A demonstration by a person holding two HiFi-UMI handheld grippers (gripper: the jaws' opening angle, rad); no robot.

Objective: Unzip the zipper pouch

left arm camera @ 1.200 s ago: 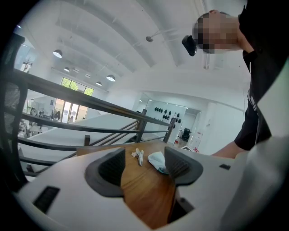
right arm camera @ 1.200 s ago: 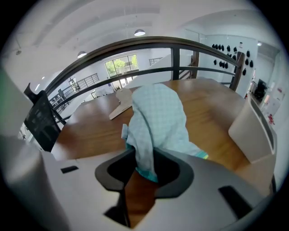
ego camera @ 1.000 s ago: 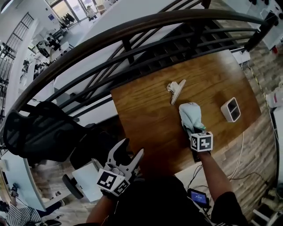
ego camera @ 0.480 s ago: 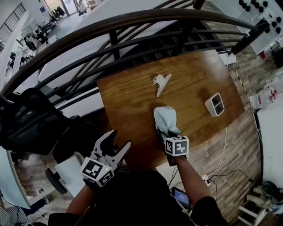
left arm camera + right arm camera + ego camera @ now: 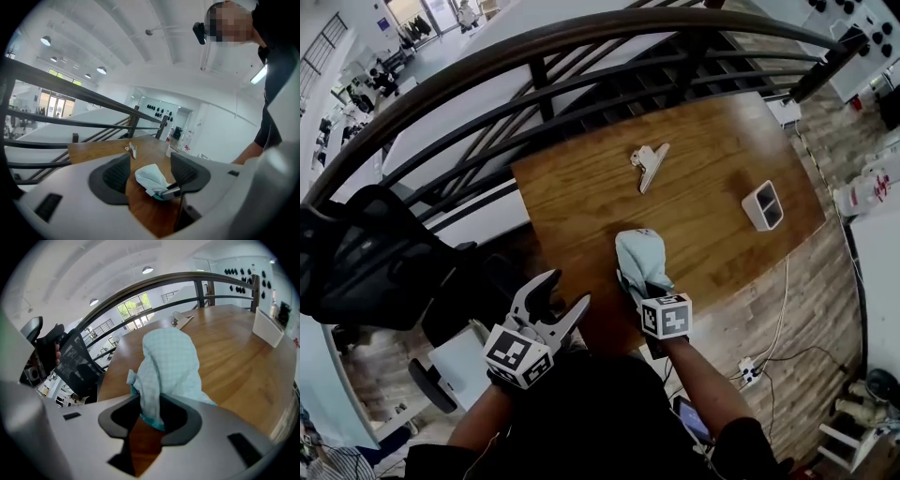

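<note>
Grip loosening
Your right tongs point(image 5: 147, 416) are opening on the pale-blue fabric zipper pouch point(image 5: 639, 255); left tongs point(image 5: 567, 291) released, empty. It may slip.

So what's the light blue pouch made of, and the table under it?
The pouch looks like soft woven cloth: it creases and shows a fine checked weave. The table looks like wood with a smooth, slightly shiny finish: brown grain lines show, though it could be veneer.
</note>
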